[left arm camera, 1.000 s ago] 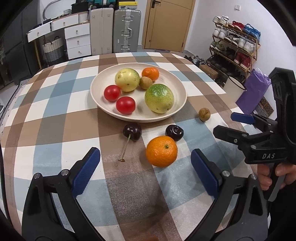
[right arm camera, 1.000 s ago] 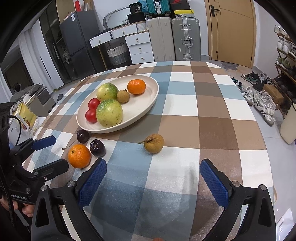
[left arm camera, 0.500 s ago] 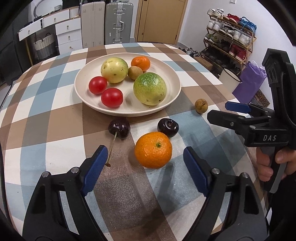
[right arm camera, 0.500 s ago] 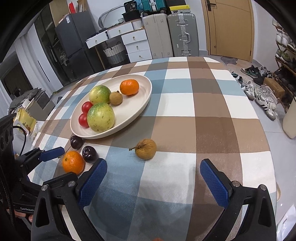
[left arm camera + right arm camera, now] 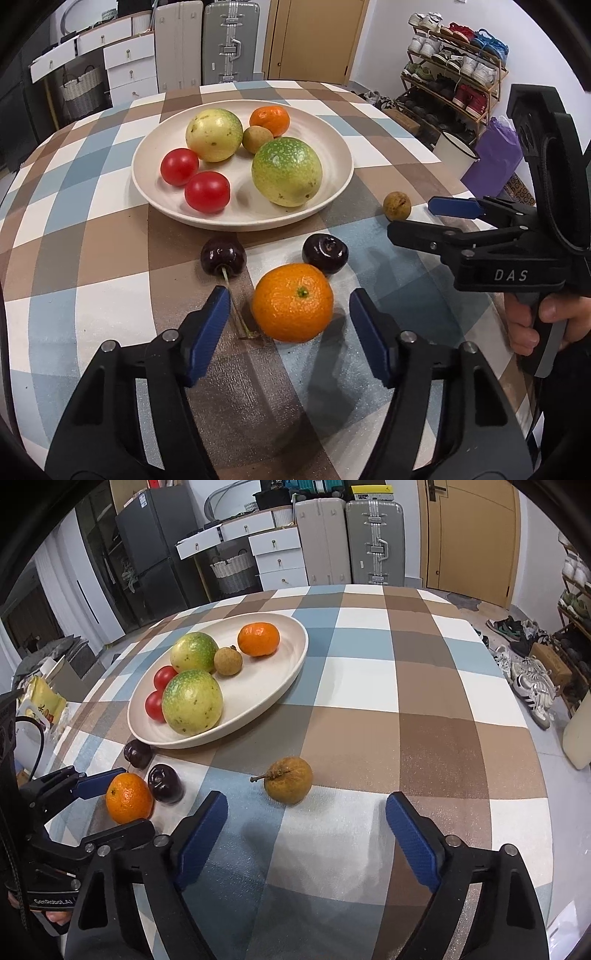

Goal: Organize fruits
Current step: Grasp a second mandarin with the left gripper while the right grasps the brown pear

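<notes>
A loose orange lies on the checked tablecloth, between the blue pads of my left gripper. Its jaws are closing, with a gap still showing on each side of the fruit. Two dark cherries lie just beyond it. A brown longan with a stem sits just ahead of my right gripper, whose jaws are closing and touch nothing. The cream plate behind holds two green-yellow fruits, two red tomatoes, a mandarin and a small longan.
The round table's edge curves close on the right, with a shoe rack, a purple bag and a white pail on the floor beyond. Suitcases and white drawers stand at the far wall. A hand holds the right gripper's handle.
The left gripper has come forward and down around the orange, and its jaws have narrowed a lot. The right gripper has neared the longan and its jaws have narrowed a little.
</notes>
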A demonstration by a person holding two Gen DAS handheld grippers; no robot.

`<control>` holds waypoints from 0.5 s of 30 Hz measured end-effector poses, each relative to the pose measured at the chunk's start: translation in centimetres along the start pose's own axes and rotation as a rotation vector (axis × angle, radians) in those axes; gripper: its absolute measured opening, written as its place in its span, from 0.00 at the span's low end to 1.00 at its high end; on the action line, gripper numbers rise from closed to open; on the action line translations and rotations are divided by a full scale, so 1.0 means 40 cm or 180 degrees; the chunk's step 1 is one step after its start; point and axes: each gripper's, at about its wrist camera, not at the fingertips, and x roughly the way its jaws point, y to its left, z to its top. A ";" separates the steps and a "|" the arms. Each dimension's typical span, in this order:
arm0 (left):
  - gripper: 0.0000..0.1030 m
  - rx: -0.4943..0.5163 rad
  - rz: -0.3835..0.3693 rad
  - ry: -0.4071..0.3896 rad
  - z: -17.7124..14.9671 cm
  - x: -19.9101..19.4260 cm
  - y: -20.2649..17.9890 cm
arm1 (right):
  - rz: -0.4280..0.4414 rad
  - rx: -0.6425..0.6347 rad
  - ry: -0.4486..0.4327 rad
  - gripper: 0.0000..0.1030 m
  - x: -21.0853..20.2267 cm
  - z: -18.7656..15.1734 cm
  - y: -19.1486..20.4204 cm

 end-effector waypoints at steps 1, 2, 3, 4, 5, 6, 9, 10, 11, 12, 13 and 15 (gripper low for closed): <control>0.51 0.0003 0.0006 -0.0006 -0.001 -0.001 0.000 | 0.0009 -0.0017 -0.0003 0.84 0.001 0.001 0.002; 0.47 0.0002 0.0014 -0.0016 -0.002 -0.002 0.000 | 0.0006 -0.0036 -0.0001 0.82 0.002 0.002 0.004; 0.43 -0.0007 0.0010 -0.0023 -0.002 -0.003 0.002 | -0.0007 -0.0063 0.0001 0.81 0.003 0.003 0.008; 0.39 -0.0038 -0.0046 -0.0028 -0.001 -0.005 0.007 | -0.0007 -0.0076 0.0001 0.80 0.004 0.004 0.010; 0.38 -0.0065 -0.0082 -0.0033 -0.002 -0.008 0.010 | -0.0002 -0.0087 0.0000 0.79 0.006 0.004 0.012; 0.38 -0.0083 -0.0089 -0.0043 -0.002 -0.011 0.013 | 0.0001 -0.0099 -0.0002 0.78 0.005 0.003 0.014; 0.37 -0.0095 -0.0086 -0.0070 -0.003 -0.017 0.019 | -0.0010 -0.0158 -0.0014 0.75 0.005 0.004 0.023; 0.37 -0.0101 -0.0089 -0.0078 -0.005 -0.020 0.019 | -0.0009 -0.0168 -0.0013 0.74 0.005 0.004 0.024; 0.37 -0.0104 -0.0093 -0.0088 -0.005 -0.023 0.019 | -0.0006 -0.0174 -0.0015 0.73 0.005 0.005 0.026; 0.37 -0.0103 -0.0093 -0.0101 -0.005 -0.026 0.021 | -0.0007 -0.0177 -0.0015 0.73 0.005 0.005 0.026; 0.37 -0.0105 -0.0091 -0.0109 -0.007 -0.030 0.021 | -0.0016 -0.0177 -0.0016 0.73 0.004 0.006 0.027; 0.37 -0.0119 -0.0098 -0.0124 -0.008 -0.035 0.025 | -0.0023 -0.0185 -0.0032 0.71 0.002 0.006 0.030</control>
